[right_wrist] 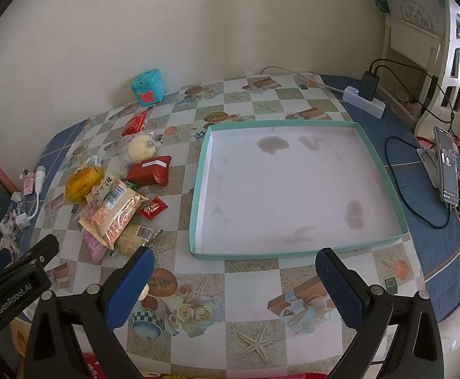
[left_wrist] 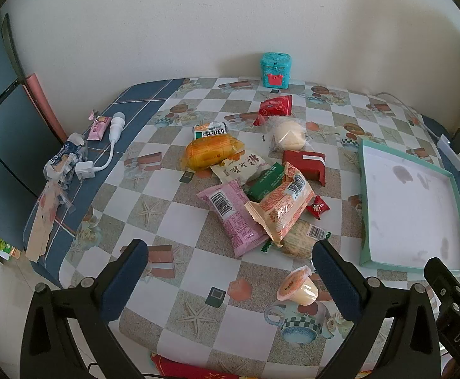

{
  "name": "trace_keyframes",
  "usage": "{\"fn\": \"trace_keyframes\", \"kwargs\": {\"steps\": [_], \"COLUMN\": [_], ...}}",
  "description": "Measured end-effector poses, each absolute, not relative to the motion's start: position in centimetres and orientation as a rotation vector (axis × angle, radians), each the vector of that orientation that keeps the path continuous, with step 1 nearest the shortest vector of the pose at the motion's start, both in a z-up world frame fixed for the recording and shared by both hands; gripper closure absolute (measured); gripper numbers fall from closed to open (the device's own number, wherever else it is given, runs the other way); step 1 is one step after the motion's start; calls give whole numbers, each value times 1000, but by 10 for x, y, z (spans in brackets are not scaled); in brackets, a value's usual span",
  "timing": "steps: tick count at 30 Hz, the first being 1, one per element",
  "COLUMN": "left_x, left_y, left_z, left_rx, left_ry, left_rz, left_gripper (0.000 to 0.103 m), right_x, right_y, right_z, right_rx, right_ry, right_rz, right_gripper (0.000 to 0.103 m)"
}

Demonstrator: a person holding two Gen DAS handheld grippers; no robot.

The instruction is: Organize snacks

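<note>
Checkered table — snack pile, teal tray, blue box.

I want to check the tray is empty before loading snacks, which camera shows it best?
The right wrist view: the whole tray sits centred, its stained white floor bare. The left wrist view shows the tray only at the right edge, foreshortened and partly cut off by the right gripper.

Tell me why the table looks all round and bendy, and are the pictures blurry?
Left wrist view: the fisheye lens curves the table edges and darkens the corners; the snack pile is sharp. Right wrist view: same bending, the tray sides bow, soft daylight, no glare or harsh shadows.
</note>
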State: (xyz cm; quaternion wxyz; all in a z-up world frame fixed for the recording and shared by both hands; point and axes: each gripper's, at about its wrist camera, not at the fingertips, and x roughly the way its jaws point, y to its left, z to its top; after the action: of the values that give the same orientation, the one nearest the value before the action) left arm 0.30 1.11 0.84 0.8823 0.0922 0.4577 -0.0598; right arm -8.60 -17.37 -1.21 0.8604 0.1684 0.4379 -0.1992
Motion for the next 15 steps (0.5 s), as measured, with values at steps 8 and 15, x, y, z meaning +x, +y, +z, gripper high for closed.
{"fn": "trace_keyframes", "kwargs": {"steps": [8, 15], "left_x": [3, 3], "left_y": [14, 15], "left_z": [7, 7], "left_rx": [191, 191], "left_ry": [954, 955], "left_rz": [-122, -121], "left_gripper": [0, 0], "right_x": [-86, -86], "right_y": [-173, -173], "right_z": [-12, -12], "right_rx": [353, 353], "right_ry": [919, 920], "right_rz": [-419, -419], "right_gripper": [0, 0]}}
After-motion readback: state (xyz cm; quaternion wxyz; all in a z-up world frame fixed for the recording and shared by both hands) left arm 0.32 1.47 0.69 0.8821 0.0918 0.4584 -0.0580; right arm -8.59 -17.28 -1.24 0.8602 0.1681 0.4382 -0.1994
